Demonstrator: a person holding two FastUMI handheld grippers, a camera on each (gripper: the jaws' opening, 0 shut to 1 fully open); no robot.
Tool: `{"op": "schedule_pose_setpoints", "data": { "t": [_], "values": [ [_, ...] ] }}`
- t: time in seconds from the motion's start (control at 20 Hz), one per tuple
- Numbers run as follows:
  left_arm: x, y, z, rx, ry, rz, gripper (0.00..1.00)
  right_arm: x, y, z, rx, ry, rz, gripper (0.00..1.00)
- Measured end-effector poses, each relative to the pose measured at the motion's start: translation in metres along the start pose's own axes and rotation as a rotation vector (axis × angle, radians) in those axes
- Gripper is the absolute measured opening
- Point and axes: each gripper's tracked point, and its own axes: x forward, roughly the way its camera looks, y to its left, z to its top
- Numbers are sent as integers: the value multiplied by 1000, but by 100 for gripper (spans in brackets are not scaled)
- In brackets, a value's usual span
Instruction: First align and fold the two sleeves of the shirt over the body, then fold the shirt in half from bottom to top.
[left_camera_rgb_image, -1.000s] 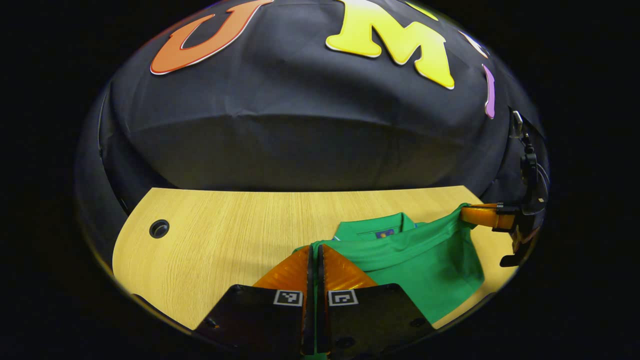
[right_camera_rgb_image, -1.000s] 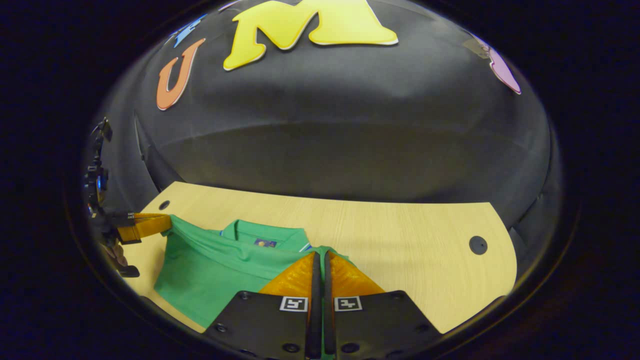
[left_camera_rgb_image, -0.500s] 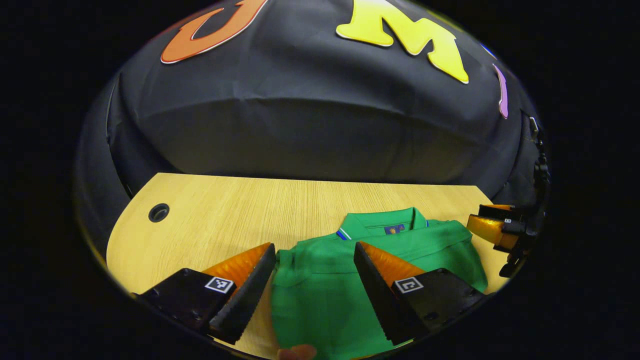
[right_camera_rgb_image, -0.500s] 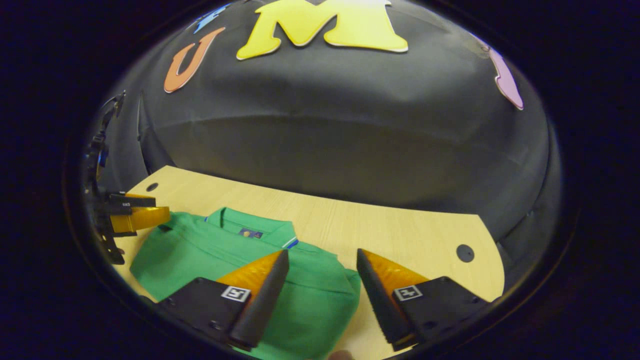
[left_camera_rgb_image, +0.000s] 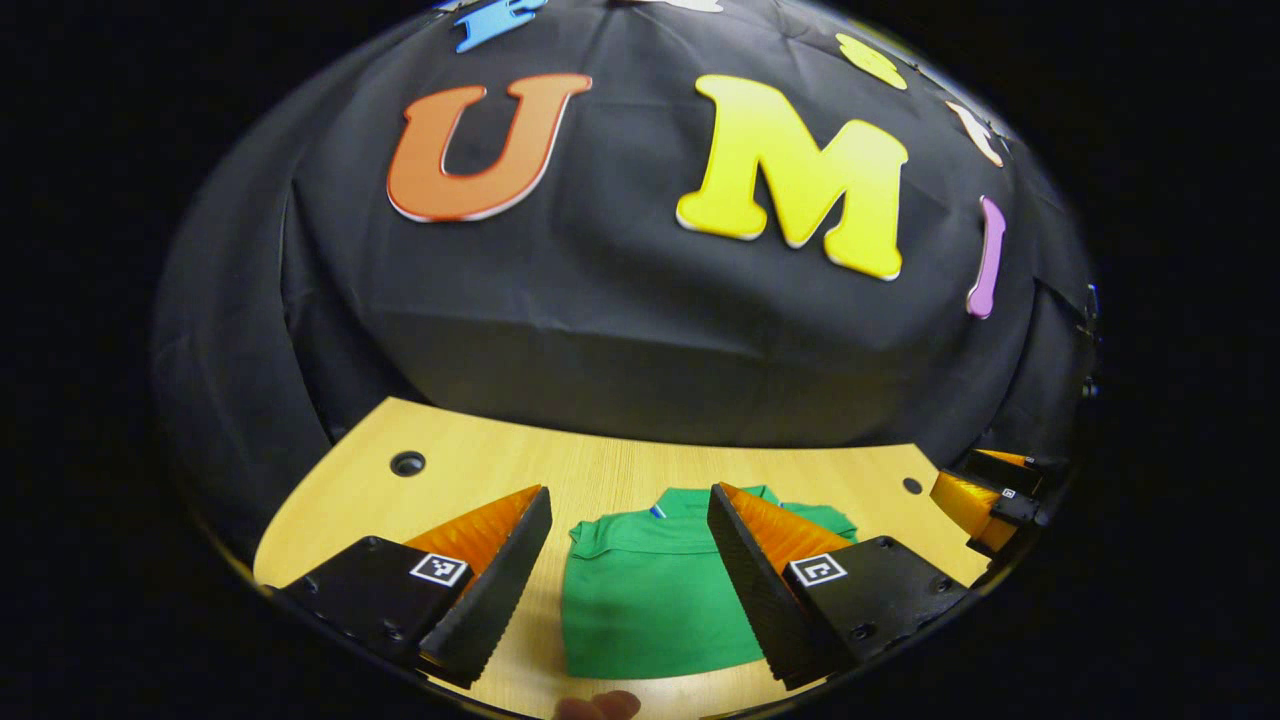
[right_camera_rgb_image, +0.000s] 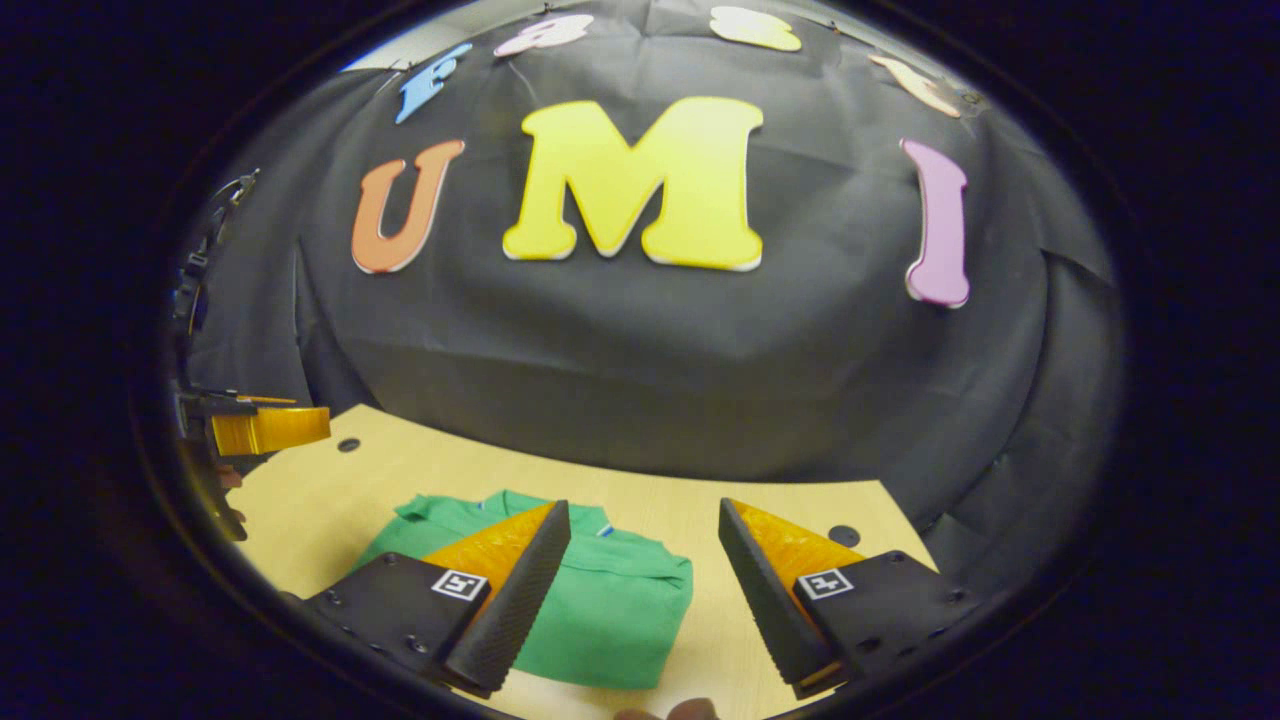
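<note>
The green shirt (left_camera_rgb_image: 650, 600) lies folded into a compact rectangle on the wooden table (left_camera_rgb_image: 460, 480), collar toward the far edge. My left gripper (left_camera_rgb_image: 628, 495) hovers open above and in front of it, nothing between its fingers. In the right gripper view the same folded shirt (right_camera_rgb_image: 610, 615) lies low and left of centre, and my right gripper (right_camera_rgb_image: 643, 510) is open above its right edge, holding nothing. The other gripper (left_camera_rgb_image: 985, 495) shows at the right edge of the left gripper view, and the other gripper (right_camera_rgb_image: 265, 428) shows at the left edge of the right gripper view.
The table has round cable holes near its far corners (left_camera_rgb_image: 407, 463) (left_camera_rgb_image: 905, 485) (right_camera_rgb_image: 843, 536). A black cloth wall rises right behind the table. A fingertip (left_camera_rgb_image: 600, 705) shows at the bottom of the left gripper view.
Both grippers were shut on the shirt's hem a second ago, opened and let go, then drew back and up. The shirt now rests folded in half.
</note>
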Motion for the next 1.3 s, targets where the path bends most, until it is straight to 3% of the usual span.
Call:
{"op": "schedule_pose_setpoints", "data": {
  "t": [0.3, 0.55, 0.75, 0.95, 1.3],
  "values": [
    [-118, -16, 64, 88, -175, 15, 100, -113, 14, 64, -15, -159, -60, 96],
    [-188, -31, 76, 38, -238, 3, 99, -191, 23, 80, 12, -227, -81, 96],
    [-227, -29, 58, 5, -244, 11, 99, -241, 36, 79, 44, -264, -99, 94],
    [-251, -25, 47, 25, -255, 19, 100, -269, 49, 80, 34, -298, -93, 96],
    [-268, -18, 54, 46, -286, 20, 99, -279, 59, 76, 71, -307, -89, 96]
  ]
}}
